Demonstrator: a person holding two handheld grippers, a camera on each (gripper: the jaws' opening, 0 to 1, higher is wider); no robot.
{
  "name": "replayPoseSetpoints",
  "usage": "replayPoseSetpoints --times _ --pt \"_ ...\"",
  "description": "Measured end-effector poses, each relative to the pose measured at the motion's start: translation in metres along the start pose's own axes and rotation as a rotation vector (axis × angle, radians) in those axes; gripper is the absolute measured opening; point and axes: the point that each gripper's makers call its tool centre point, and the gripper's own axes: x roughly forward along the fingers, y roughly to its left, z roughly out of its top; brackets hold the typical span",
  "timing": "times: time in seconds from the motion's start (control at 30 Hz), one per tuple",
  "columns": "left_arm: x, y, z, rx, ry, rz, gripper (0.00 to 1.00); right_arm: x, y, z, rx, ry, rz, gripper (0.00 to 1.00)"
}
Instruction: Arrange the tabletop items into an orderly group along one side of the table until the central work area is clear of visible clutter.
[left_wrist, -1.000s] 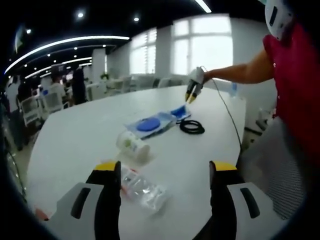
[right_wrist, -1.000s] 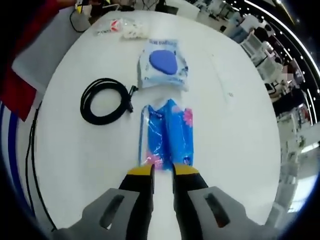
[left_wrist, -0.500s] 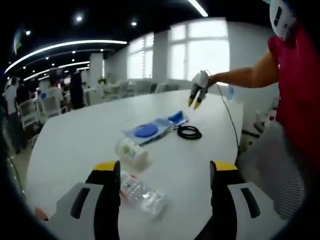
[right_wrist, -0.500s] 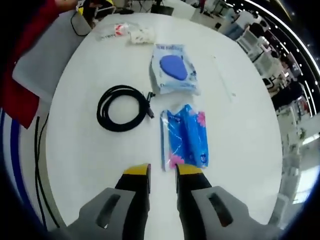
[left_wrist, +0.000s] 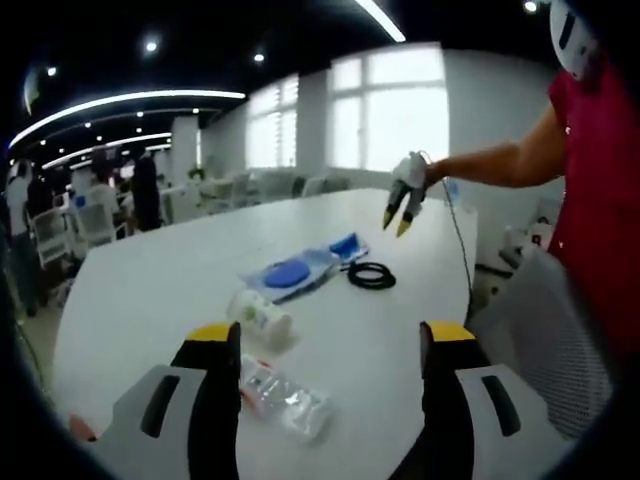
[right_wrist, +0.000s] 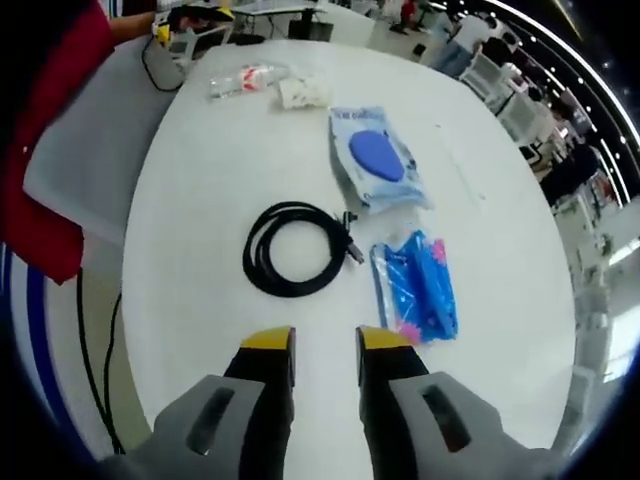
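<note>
Left gripper view: left gripper (left_wrist: 330, 375) hangs low over the near table (left_wrist: 150, 290) edge, jaws spread wide and empty. A clear bag (left_wrist: 282, 397) lies between and just ahead of the jaws, the nearest thing to pick. A white cup (left_wrist: 260, 315) lies tipped just beyond it. Farther out sit a pouch (left_wrist: 293, 273), a blue pack (left_wrist: 347, 245) and a cable (left_wrist: 371, 276), close together. Right gripper (left_wrist: 404, 212) hovers above them, raised off the table.

Right gripper view: right gripper (right_wrist: 325, 345) looks down from above, jaws nearly together with a narrow gap, holding nothing. Cable coil sits just ahead of the jaws; blue pack lies ahead and right, clear of the tips. Pouch is beyond them, cup and bag at the far edge. Likely repositioning for the cable.
</note>
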Motion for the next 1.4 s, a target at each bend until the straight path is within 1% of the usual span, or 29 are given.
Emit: replayPoseSetpoints --times 0.13,0.3,0.47,0.57,0.73,0.83,0.9,1.07,1.2,1.4 --pt "-0.002 -0.003 0.006 0.011 -0.018 -0.013 0.70 -0.001 0.017 0.013 0.018 -0.012 -0.007 0.25" --pt "-0.005 -0.009 0.013 0.029 -0.028 -0.038 0.71 0.001 0.040 0.027 0.039 -0.029 -0.007 0.26" --pt "-0.010 -0.012 0.017 0.029 -0.038 -0.055 0.71 0.005 0.064 0.041 0.054 -0.041 0.000 0.26" --pt "-0.013 -0.014 0.018 0.034 -0.042 -0.068 0.71 0.006 0.066 0.043 0.063 -0.052 0.001 0.27" --pt "-0.020 -0.014 0.021 0.049 -0.048 -0.079 0.71 0.013 0.086 0.061 0.069 -0.067 0.007 0.27" --pt "-0.023 -0.013 0.023 0.049 -0.056 -0.080 0.71 0.017 0.094 0.071 0.073 -0.079 0.008 0.27" --pt "-0.024 -0.012 0.024 0.046 -0.060 -0.079 0.71 0.021 0.102 0.082 0.079 -0.091 0.009 0.27" --pt "-0.026 -0.010 0.022 0.050 -0.055 -0.077 0.70 0.027 0.113 0.100 0.081 -0.115 0.009 0.28" --pt "-0.026 -0.009 0.022 0.042 -0.058 -0.077 0.70 0.032 0.119 0.111 0.084 -0.126 0.011 0.28" --pt "-0.022 -0.010 0.021 0.027 -0.063 -0.078 0.70 0.036 0.123 0.119 0.086 -0.134 0.013 0.29"
